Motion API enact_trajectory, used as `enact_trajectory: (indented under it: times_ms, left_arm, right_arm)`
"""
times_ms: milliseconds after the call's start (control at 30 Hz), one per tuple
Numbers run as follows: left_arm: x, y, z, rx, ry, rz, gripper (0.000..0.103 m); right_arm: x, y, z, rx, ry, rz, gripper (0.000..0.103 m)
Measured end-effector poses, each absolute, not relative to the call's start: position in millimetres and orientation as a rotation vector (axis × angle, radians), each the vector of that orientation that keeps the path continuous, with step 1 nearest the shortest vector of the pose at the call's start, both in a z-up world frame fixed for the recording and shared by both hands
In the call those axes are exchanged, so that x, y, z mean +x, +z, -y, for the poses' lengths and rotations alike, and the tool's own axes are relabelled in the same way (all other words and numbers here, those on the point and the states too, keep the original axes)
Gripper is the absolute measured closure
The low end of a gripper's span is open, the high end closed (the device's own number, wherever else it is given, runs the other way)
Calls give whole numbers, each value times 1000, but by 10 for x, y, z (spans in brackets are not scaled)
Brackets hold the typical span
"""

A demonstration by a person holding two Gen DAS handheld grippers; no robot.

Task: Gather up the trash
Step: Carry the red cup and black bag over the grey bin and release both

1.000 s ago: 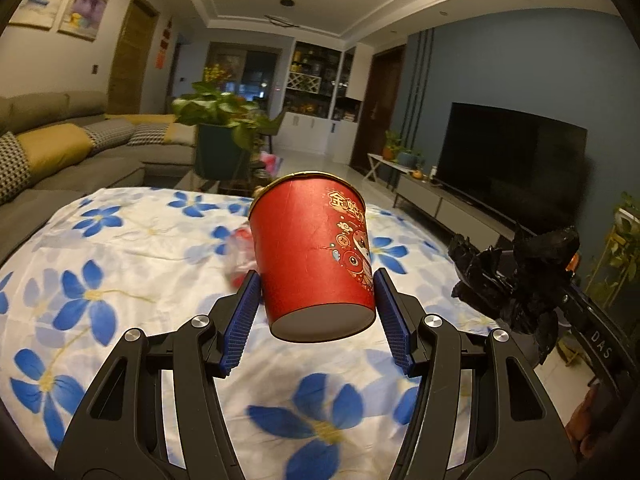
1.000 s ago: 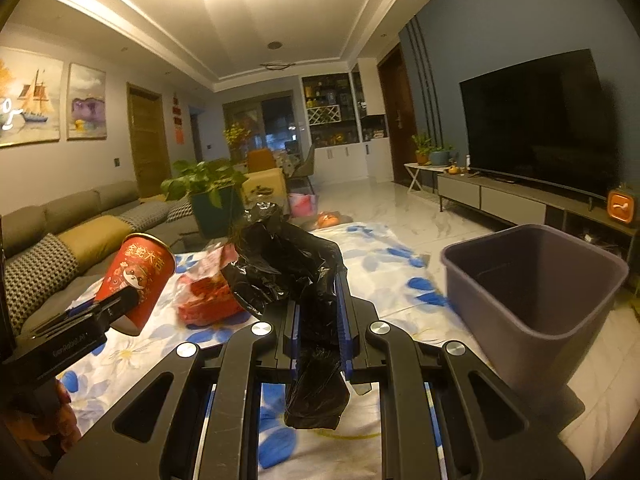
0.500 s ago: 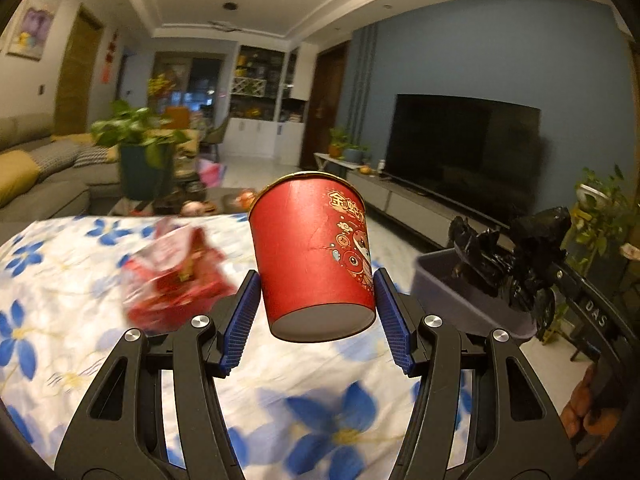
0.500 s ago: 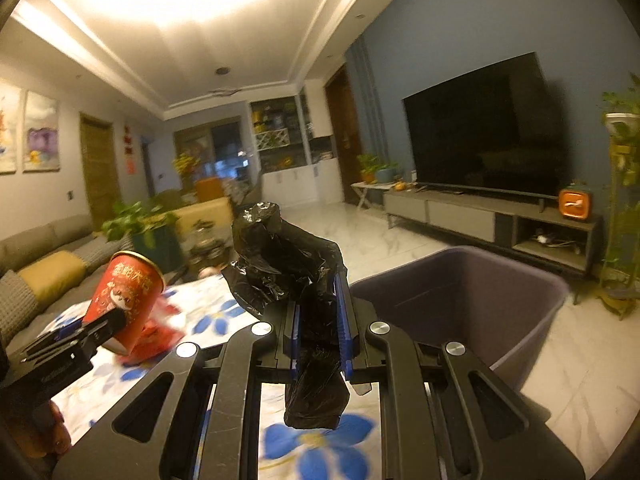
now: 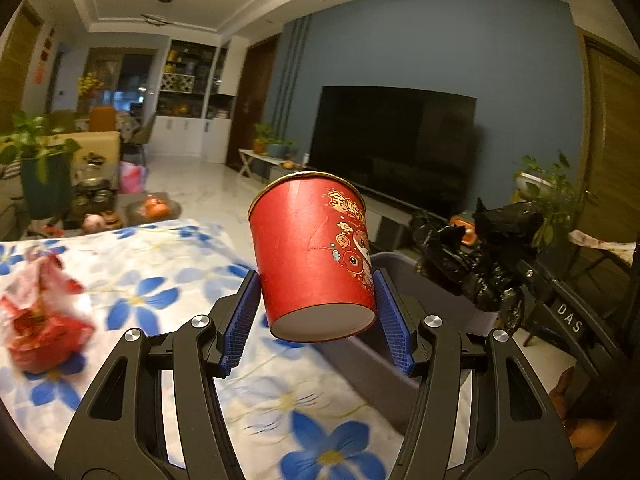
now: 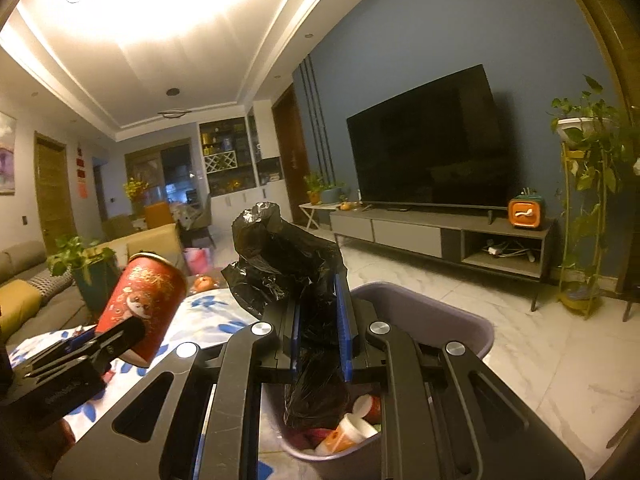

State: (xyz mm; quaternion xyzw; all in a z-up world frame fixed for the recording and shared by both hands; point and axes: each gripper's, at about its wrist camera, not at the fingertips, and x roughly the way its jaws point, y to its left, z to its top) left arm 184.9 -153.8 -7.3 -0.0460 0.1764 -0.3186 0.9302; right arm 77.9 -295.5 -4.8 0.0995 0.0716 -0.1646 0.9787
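Both grippers had swung from the flowered table toward the bin (image 6: 472,322). The left gripper (image 5: 316,312) pinched the red cup (image 5: 314,256); the right gripper (image 6: 320,334) clamped the black bag (image 6: 280,264) above the bin, ready to drop.

1. The cup (image 5: 314,256) sits between the pads of the left gripper (image 5: 316,320), tilted, base toward the camera.
2. The crumpled bag (image 6: 288,264) is pinched in the right gripper (image 6: 320,320), directly above the bin (image 6: 460,320).
3. The bin stands on the floor just beside the table (image 5: 160,264), to its right.
4. Trash lies inside the bin.
5. A wrapper (image 5: 40,320) lies on the table's left part.
6. The television (image 6: 432,152) stands behind the bin, well apart.
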Motion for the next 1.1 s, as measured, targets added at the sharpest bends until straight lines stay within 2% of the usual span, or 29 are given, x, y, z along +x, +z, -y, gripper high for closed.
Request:
enact_trajectory:
  times_ms: [1100]
  left_arm:
    - [2193, -403, 2296, -70, -749, -441, 46]
  right_arm:
    - [995, -250, 3225, 216, -372, -174, 86]
